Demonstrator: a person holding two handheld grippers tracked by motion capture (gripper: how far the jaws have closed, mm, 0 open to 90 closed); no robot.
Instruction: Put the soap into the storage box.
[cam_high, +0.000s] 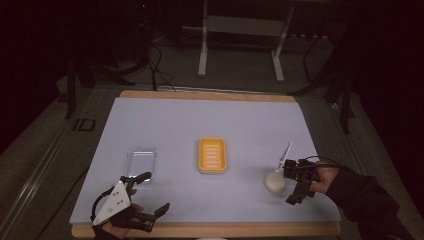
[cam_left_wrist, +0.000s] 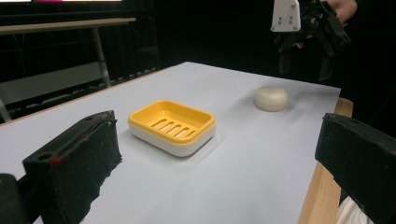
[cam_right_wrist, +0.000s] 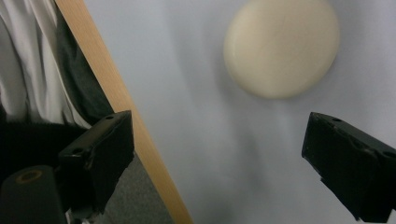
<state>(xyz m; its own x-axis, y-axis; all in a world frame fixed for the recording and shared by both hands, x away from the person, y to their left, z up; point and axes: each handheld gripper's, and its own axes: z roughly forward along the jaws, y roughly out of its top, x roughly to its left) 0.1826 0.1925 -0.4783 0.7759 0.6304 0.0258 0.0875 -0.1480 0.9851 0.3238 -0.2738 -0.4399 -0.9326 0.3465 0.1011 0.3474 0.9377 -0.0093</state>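
A round cream soap bar (cam_high: 274, 182) (cam_left_wrist: 271, 98) (cam_right_wrist: 281, 46) lies on the pale sheet at the right. At the centre stands a yellow slotted soap dish (cam_high: 212, 155) (cam_left_wrist: 172, 126) on a white base, with nothing in it. My right gripper (cam_high: 293, 184) (cam_right_wrist: 219, 144) hovers open just right of the soap, which lies ahead of its jaws and apart from them. The left gripper view shows the right gripper (cam_left_wrist: 308, 28) raised above the soap. My left gripper (cam_high: 152, 194) (cam_left_wrist: 219, 149) is open near the front left edge, holding nothing and pointing toward the dish.
A clear plastic tray (cam_high: 140, 162) lies left of the dish, just beyond the left gripper. The pale sheet (cam_high: 200, 120) covers a wooden table whose front edge (cam_right_wrist: 126, 107) runs close to the right gripper. Table legs and cables stand on the dark floor behind.
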